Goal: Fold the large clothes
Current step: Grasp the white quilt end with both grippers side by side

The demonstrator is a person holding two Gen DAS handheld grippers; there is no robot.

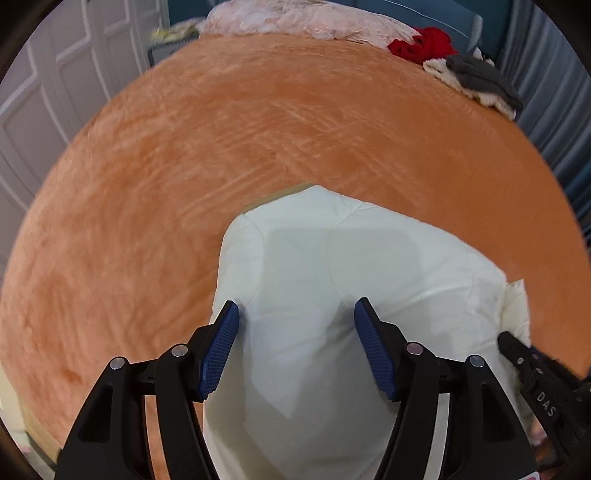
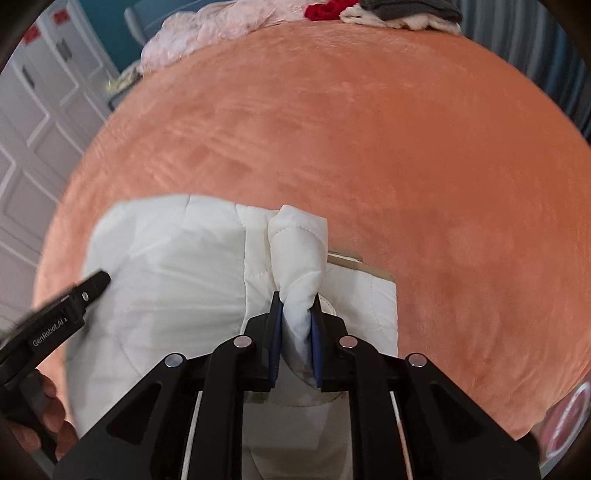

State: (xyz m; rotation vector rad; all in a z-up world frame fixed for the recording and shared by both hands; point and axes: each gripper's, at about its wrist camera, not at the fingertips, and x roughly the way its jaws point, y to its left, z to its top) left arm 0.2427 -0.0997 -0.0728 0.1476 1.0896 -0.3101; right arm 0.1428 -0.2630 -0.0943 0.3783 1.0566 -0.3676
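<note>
My right gripper (image 2: 298, 306) pinches bunched fold of white quilted jacket (image 2: 166, 258), lower centre on orange bed (image 2: 369, 129). Left gripper (image 1: 295, 314) wide open, empty, over jacket. Mid-fold; next probably left grasp.

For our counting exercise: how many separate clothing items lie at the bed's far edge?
3 visible: a pink garment far left, a red one right of it, and a cream-and-grey bundle at the right corner. More may be hidden underneath.
</note>
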